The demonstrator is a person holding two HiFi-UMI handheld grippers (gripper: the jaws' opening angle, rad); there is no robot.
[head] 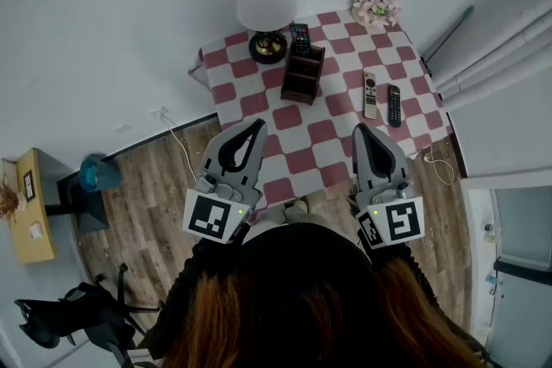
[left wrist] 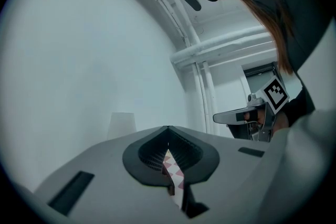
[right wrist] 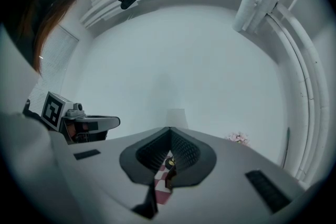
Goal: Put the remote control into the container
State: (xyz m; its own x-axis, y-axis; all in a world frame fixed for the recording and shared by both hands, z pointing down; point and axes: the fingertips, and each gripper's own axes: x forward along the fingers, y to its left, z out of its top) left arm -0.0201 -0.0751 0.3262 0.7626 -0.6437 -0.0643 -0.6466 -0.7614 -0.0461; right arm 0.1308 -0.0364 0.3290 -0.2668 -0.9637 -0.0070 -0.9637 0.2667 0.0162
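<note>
Three remotes are lying on the checkered table (head: 297, 142): a white remote (head: 370, 93) and a black remote (head: 393, 105) at right, and a second black remote (head: 299, 37) by the one wooden container (head: 304, 75), upper centre. The left gripper (head: 256, 127) and right gripper (head: 362, 131) are hovering clenched, empty.

Left tongs (head: 255, 127) and right tongs (head: 360, 132) held level, side by side, both closed, empty.
</note>
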